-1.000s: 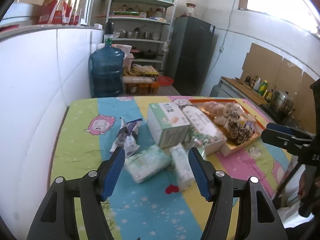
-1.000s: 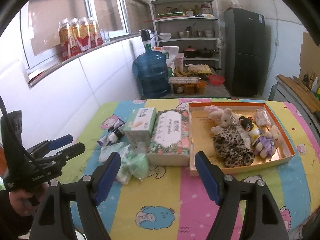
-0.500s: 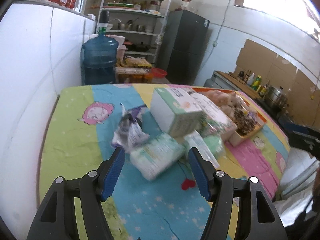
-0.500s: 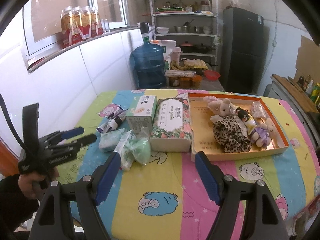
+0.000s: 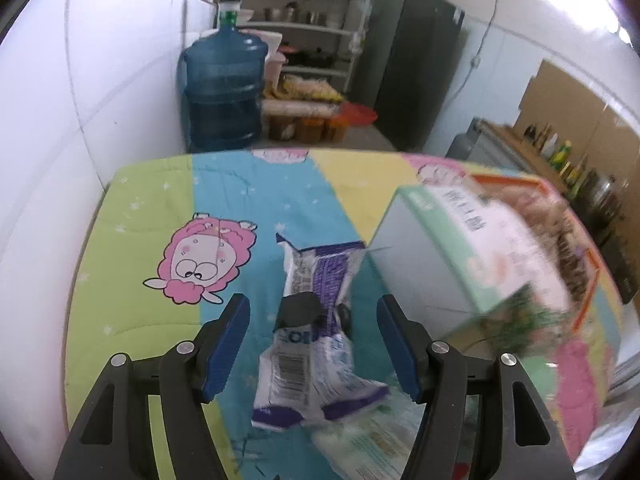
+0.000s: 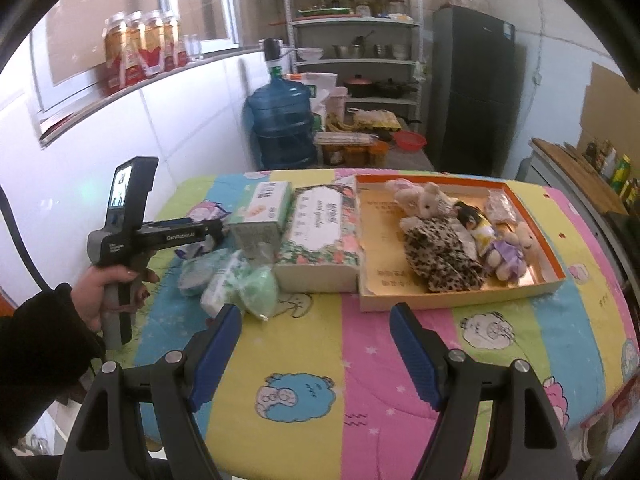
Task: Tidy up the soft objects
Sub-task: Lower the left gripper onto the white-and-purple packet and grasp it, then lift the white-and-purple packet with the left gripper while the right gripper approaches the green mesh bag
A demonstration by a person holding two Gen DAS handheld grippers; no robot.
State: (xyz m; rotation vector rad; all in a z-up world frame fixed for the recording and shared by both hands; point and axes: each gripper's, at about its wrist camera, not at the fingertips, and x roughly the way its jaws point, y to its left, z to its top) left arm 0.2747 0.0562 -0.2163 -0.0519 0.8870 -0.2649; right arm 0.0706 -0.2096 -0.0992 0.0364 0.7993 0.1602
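My left gripper (image 5: 314, 344) is open, its blue pads on either side of a purple and white plastic packet (image 5: 308, 340) on the cartoon quilt (image 5: 132, 240). In the right wrist view the left gripper (image 6: 212, 234) reaches over the packets by the green and white tissue box (image 6: 262, 214). Green soft packs (image 6: 236, 282) lie in front of that box. A floral tissue box (image 6: 320, 240) sits beside an orange-rimmed box (image 6: 554, 256) holding plush toys (image 6: 444, 248). My right gripper (image 6: 316, 354) is open and empty above the quilt's near side.
A blue water bottle (image 6: 282, 128) stands behind the table by the white tiled wall. A metal shelf (image 6: 352, 40) and a dark fridge (image 6: 472, 88) are at the back. A counter with bottles (image 6: 608, 168) runs along the right.
My left gripper has moved forward and down, so the purple packet now lies between its open fingers. My right gripper has stayed about where it was.
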